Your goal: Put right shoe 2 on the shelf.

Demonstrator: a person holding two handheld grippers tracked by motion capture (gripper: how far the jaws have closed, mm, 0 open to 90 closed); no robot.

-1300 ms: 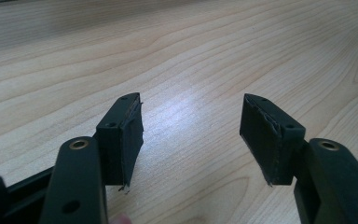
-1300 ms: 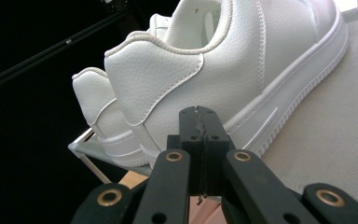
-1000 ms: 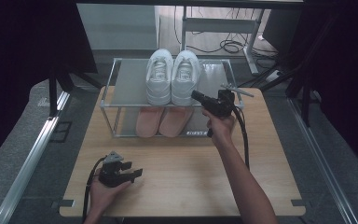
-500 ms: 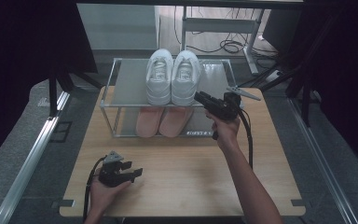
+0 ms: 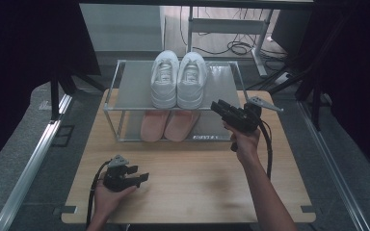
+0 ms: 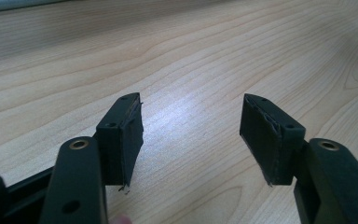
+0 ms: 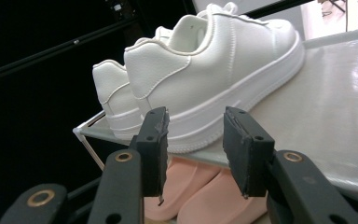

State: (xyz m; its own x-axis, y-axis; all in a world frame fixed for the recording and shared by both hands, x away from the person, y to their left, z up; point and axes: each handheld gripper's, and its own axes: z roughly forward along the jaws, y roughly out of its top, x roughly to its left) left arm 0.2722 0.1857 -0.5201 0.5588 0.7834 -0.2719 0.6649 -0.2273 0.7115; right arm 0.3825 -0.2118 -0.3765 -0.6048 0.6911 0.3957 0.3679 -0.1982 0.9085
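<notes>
A pair of white sneakers [image 5: 178, 79] stands side by side on the top shelf of a two-tier rack [image 5: 224, 82] at the far end of the wooden surface [image 5: 197, 178], heels toward the person, with a pair of pink shoes [image 5: 168, 125] on the tier directly beneath. The right gripper [image 5: 218, 104] hovers just off the rack's near right corner, pointed at the heel of the right-hand sneaker; its fingers [image 7: 154, 140] have just been opening and now stand spread, with nothing between them and the sneaker's sole a little way beyond their tips. The left gripper [image 5: 142, 177] rests low on the surface well in front of the rack, its fingers [image 6: 121, 135] spread wide over bare wood and holding nothing.

The step in hand looks like the release of the white pair onto the top shelf, the right hand clear of the shoe. Both sneakers appear squarely seated, so the placing seems done. Should the pair need straightening, the next move calls for a level approach back to the heel; otherwise, a clean retreat from the rack without clipping its metal frame.
</notes>
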